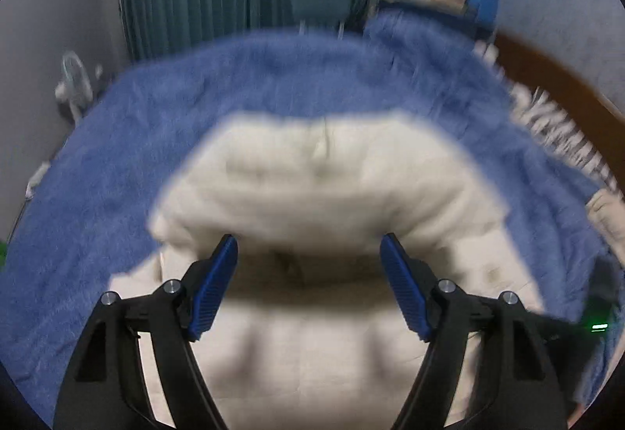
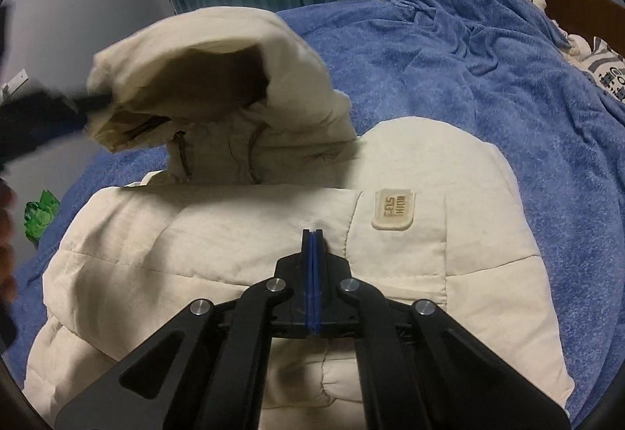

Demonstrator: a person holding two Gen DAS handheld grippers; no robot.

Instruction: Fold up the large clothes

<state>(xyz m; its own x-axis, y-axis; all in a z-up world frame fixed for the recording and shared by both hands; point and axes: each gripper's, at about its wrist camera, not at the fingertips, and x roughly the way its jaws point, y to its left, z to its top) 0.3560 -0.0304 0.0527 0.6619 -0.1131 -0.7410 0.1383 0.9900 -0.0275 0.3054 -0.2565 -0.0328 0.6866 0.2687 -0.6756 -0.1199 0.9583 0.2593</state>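
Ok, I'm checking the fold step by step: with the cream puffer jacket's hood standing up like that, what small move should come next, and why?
Probably lay the hood flat onto the cream puffer jacket: it stands raised, the left hand-held gripper is open, and the shut right hand-held gripper is at the chest.

The cream puffer jacket [image 2: 218, 242] is spread on the blue blanket [image 2: 449, 66]. The right gripper [image 2: 312, 234] hovers pinched shut over the jacket's chest, just left of its sewn patch [image 2: 392, 209]. The jacket's hood [image 2: 203, 66] is lifted up beyond that, with a blurry dark tool [image 2: 35, 117] at its left edge.
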